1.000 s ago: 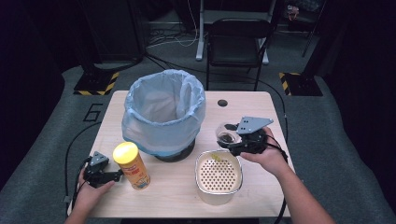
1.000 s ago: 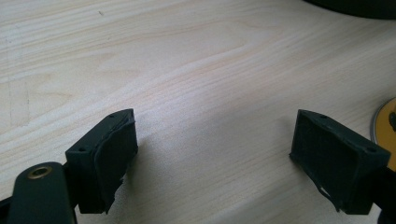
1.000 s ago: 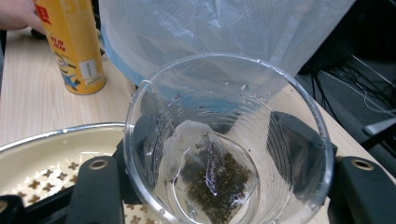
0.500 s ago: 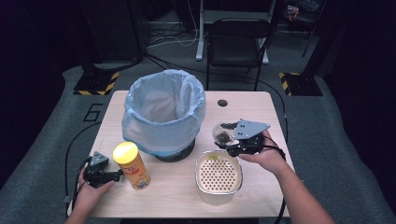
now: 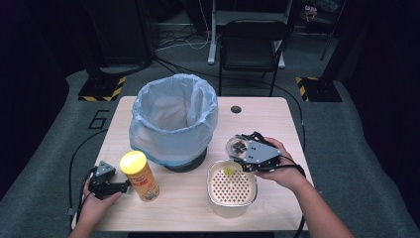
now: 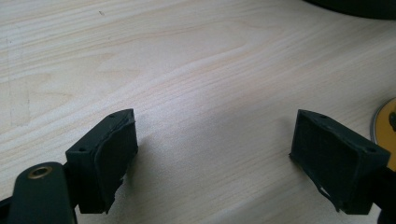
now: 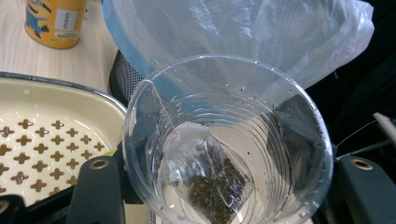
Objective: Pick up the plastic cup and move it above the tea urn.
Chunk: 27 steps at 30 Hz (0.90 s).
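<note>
Cup (image 7: pixel 229 140): clear thin plastic, held by the right gripper (image 5: pixel 247 156) above the tabletop (image 5: pixel 277 124), between the bin (image 5: pixel 173 124) and the strainer (image 5: pixel 232 191), just past the strainer's far rim. Right fingers are clamped on the cup's sides, low on the wall. A wet tea bag (image 7: pixel 205 182) sits in the bottom, with loose specks stuck to the wall.

Handling, my read: light, flexible, crushes easily, likely slick where wet. Squeeze it lightly; grip mid-wall, not the rim, which flexes. The bag is soft and soggy and may cling to the wall when tipped.

Left gripper (image 5: pixel 106 183) rests on the tabletop beside the can (image 5: pixel 141 176), fingers (image 6: pixel 107 154) spread wide, nothing between them.

Hard to make out:
- liquid level in the cup, clear on clear
- the small yellow bit in the strainer; can't identify it
- finger contact on the cup, mostly hidden behind its wall
- bin contents, screened by the bag liner
</note>
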Motion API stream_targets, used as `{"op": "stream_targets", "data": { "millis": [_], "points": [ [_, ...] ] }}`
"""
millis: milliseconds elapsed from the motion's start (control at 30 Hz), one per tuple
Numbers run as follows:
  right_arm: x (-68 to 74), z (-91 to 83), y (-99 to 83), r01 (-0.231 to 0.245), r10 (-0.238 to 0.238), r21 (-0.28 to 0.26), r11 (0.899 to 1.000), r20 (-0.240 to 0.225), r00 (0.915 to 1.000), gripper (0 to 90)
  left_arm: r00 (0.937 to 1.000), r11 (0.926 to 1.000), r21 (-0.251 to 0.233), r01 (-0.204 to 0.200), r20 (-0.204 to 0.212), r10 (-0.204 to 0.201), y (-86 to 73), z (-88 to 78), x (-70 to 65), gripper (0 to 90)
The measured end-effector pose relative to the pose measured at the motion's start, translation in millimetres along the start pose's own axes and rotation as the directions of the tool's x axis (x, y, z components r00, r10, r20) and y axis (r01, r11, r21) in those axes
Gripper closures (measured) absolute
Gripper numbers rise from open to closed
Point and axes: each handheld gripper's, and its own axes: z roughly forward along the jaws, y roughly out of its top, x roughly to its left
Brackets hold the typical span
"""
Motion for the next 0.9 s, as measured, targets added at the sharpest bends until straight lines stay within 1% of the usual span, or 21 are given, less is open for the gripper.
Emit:
{"op": "stream_targets", "data": {
  "millis": [33,100,133,167,233,333,367,400,467,500,533,600,667,700,733,767,800,833,900],
  "points": [
    [1.6,0.5,0.4,0.007,-0.007,0.000,1.000,0.003,1.0000,36.5,1.0000,1.0000,0.000,0.000,0.000,0.000,0.0,0.0,0.0,14.3],
    [4.8,1.0,1.6,0.038,-0.038,0.006,0.999,0.017,0.9991,36.6,1.0000,1.0000,0.000,0.000,0.000,0.000,0.0,0.0,0.0,14.3],
    [4.8,1.0,1.6,0.038,-0.038,0.006,0.999,0.017,0.9991,36.6,1.0000,1.0000,0.000,0.000,0.000,0.000,0.0,0.0,0.0,14.3],
    [8.4,1.3,2.5,0.068,-0.068,0.016,0.998,0.033,0.9971,36.7,1.0000,1.0000,0.000,0.000,0.000,0.000,0.0,0.0,0.0,14.3],
    [12.1,1.3,4.2,0.113,-0.115,0.029,0.993,0.050,0.9921,36.7,1.0000,1.0000,0.000,0.000,0.000,0.000,0.0,0.0,0.0,14.3],
    [17.0,0.7,6.7,0.144,-0.146,0.043,0.989,0.047,0.9881,36.7,1.0000,1.0000,0.000,0.000,0.000,0.000,0.0,0.0,0.0,14.3],
    [17.2,0.3,7.9,0.164,-0.166,0.042,0.986,0.051,0.9848,36.7,1.0000,1.0000,0.000,0.000,0.000,0.000,0.0,0.0,0.0,14.3],
    [18.8,-0.4,8.5,0.158,-0.160,0.046,0.986,0.050,0.9858,36.7,1.0000,1.0000,0.000,0.000,0.000,0.000,0.0,0.0,0.0,14.3],
    [19.9,-2.4,10.8,0.176,-0.179,0.047,0.983,0.058,0.9822,36.8,1.0000,1.0000,0.000,0.000,0.000,0.000,0.0,0.0,0.0,14.3],
    [20.6,-2.9,11.6,0.192,-0.195,0.050,0.980,0.062,0.9789,36.8,1.0000,1.0000,0.000,0.000,0.000,0.000,0.0,0.0,0.0,14.3],
    [21.5,-3.5,12.3,0.217,-0.222,0.061,0.974,0.076,0.9722,36.8,1.0000,1.0000,0.000,0.000,0.000,0.000,0.0,0.0,0.0,14.3],
    [24.8,-3.1,12.7,0.236,-0.242,0.075,0.969,0.080,0.9669,36.9,1.0000,1.0000,0.000,0.000,0.000,0.000,0.0,0.0,0.0,14.3],
    [29.0,-2.1,12.4,0.278,-0.288,0.100,0.955,0.094,0.9531,37.0,1.0000,1.0000,0.000,0.000,0.000,0.000,0.0,0.0,0.0,14.3],
    [32.3,-1.0,12.1,0.308,-0.320,0.121,0.944,0.106,0.9414,37.1,1.0000,1.0000,0.000,0.000,0.000,0.000,0.0,0.0,0.0,14.3],
    [32.3,-1.0,12.1,0.308,-0.320,0.121,0.944,0.106,0.9414,37.1,1.0000,1.0000,0.000,0.000,0.000,0.000,0.0,0.0,0.0,14.3],
    [37.7,0.9,12.1,0.378,-0.398,0.159,0.912,0.122,0.9092,37.4,1.0000,1.0000,0.000,0.000,0.000,0.000,0.0,0.0,0.0,14.3],
    [40.1,1.5,11.9,0.407,-0.431,0.176,0.896,0.129,0.8929,37.5,1.0000,1.0000,0.000,0.000,0.000,0.000,0.0,0.0,0.0,14.3],
    [44.9,2.9,11.8,0.452,-0.484,0.208,0.868,0.142,0.8637,37.5,1.0000,1.0000,0.000,0.000,0.000,0.000,0.0,0.0,0.0,14.3],
    [50.2,4.1,12.0,0.509,-0.548,0.237,0.827,0.142,0.8244,37.6,1.0000,1.0000,0.000,0.000,0.000,0.000,0.0,0.0,0.0,14.3]
  ]
}}
